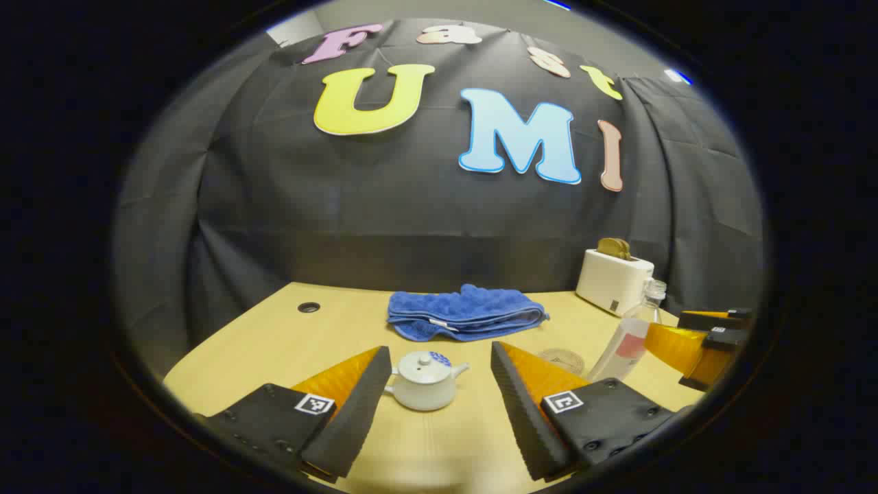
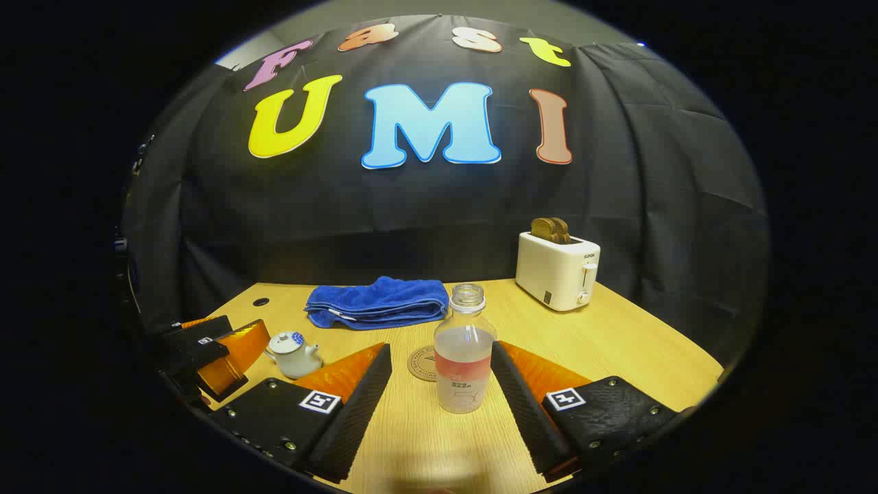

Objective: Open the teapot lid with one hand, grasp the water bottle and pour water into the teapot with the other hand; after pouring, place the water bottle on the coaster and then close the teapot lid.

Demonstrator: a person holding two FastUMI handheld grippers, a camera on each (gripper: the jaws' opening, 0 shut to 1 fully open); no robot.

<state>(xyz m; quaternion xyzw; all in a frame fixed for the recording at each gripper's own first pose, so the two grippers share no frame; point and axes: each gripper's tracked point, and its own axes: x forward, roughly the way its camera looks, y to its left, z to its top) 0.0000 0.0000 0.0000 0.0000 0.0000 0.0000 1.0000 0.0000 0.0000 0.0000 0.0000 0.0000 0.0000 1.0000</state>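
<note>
Left gripper (image 1: 439, 374) spread wide, bracketing the teapot (image 1: 425, 382) without contact, lined up presumably for the lid (image 1: 425, 368). Squat glazed pot, lid on, blue patch on top. Right gripper (image 2: 442, 374) likewise open, flanking the water bottle (image 2: 464, 351): clear plastic, uncapped, part full, upright on the wood-grain counter (image 2: 617, 343). Round coaster (image 2: 422, 362) just behind the bottle; folded blue towel (image 2: 377, 302) and toaster (image 2: 557, 271) farther back.

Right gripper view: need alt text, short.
An uncapped water bottle stands on a wooden table between the open right gripper. A round coaster lies just behind it, a lidded teapot and the left gripper to the left, blue towel and toaster farther back.
</note>
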